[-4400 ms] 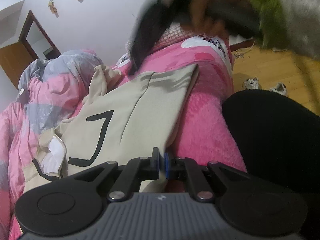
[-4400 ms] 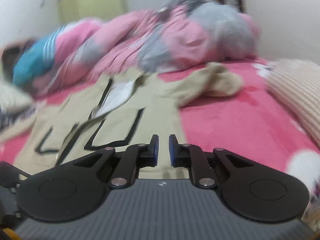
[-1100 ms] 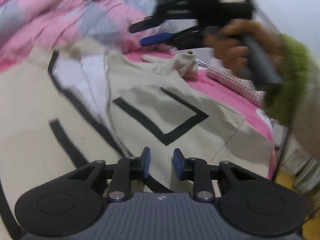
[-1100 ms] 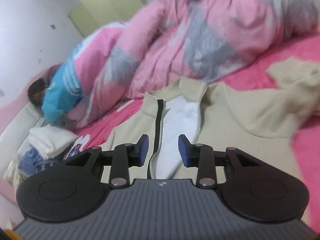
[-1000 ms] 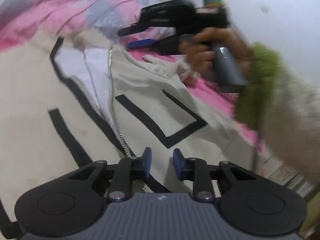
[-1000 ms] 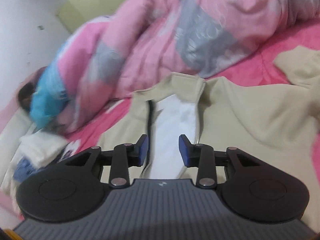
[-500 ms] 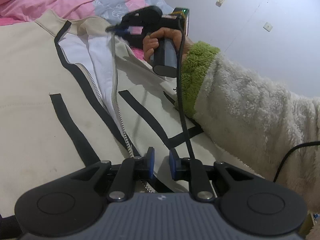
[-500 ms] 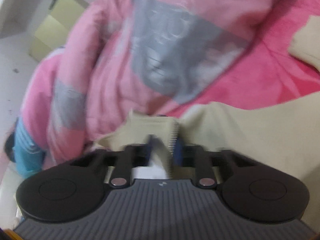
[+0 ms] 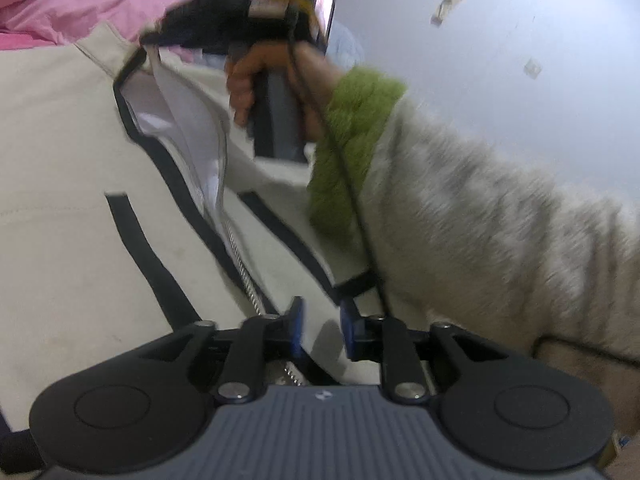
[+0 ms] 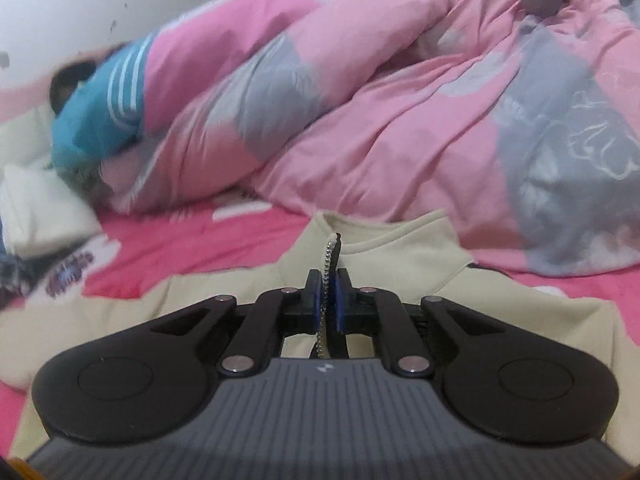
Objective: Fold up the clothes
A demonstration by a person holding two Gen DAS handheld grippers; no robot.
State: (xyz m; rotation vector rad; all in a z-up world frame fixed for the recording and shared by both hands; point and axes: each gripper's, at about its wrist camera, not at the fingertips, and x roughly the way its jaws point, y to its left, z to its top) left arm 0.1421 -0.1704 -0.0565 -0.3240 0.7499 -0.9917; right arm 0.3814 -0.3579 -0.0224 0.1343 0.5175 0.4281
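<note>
A beige zip jacket [image 9: 60,200] with black stripes and a white lining lies open on the bed. My left gripper [image 9: 322,332] is low over its hem by the zipper. Its jaws are opening, and beige cloth shows in the gap with neither pad pressing on it. My right gripper [image 10: 329,304] is shut on the jacket's zipper edge [image 10: 330,256] just below the collar. In the left wrist view the right gripper [image 9: 160,36] holds that front edge lifted at the far end of the jacket, and a hand [image 9: 264,76] grips its handle.
A fleecy sleeve with a green cuff [image 9: 352,152] crosses above the jacket's right half, with a black cable [image 9: 360,220] along it. A pink and grey duvet [image 10: 400,120] is heaped behind the collar. Blue striped cloth [image 10: 100,112] and a white pillow [image 10: 36,208] lie far left on the pink sheet [image 10: 180,248].
The right gripper swung over to the collar, closed on the zipper edge and raised it. The left jaws narrowed, then spread a little; that hand stayed by the hem.
</note>
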